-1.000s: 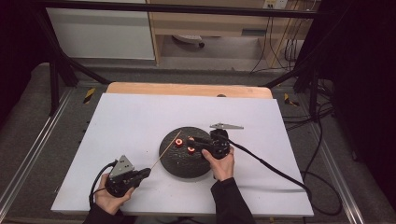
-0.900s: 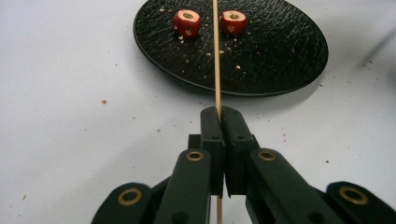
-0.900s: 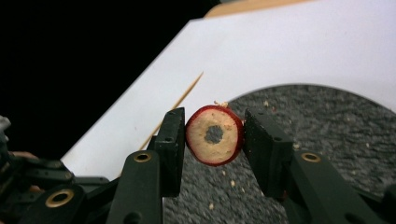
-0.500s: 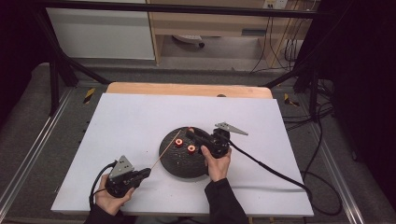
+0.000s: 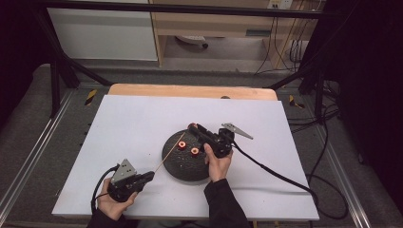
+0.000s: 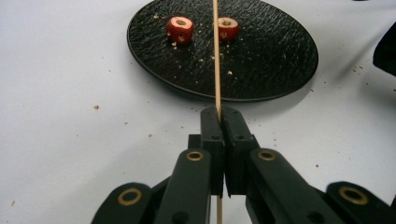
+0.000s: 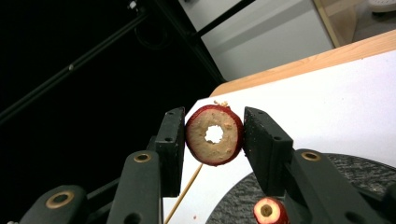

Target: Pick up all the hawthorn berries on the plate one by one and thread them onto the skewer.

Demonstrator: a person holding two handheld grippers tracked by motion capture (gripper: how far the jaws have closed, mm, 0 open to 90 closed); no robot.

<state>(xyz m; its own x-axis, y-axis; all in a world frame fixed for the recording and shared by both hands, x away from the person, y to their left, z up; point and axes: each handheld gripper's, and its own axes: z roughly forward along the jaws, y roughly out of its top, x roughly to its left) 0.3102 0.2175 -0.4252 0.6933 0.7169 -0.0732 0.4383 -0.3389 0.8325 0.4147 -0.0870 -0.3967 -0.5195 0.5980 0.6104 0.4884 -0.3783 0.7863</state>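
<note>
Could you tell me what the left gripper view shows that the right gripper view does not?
Left gripper view: the left tongs shut on the wooden skewer, and two red cored fruit pieces lying on the plate.

Right gripper view: the right tongs shut on a red fruit ring with a hole through its middle, and the table's wooden edge.

Both: the skewer, the black plate and the white table top.

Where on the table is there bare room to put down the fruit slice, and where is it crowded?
The white table is bare along its far half, behind the black plate, and at the near right corner. It is crowded at the middle: the plate, its two fruit pieces, the skewer and both grippers.
</note>
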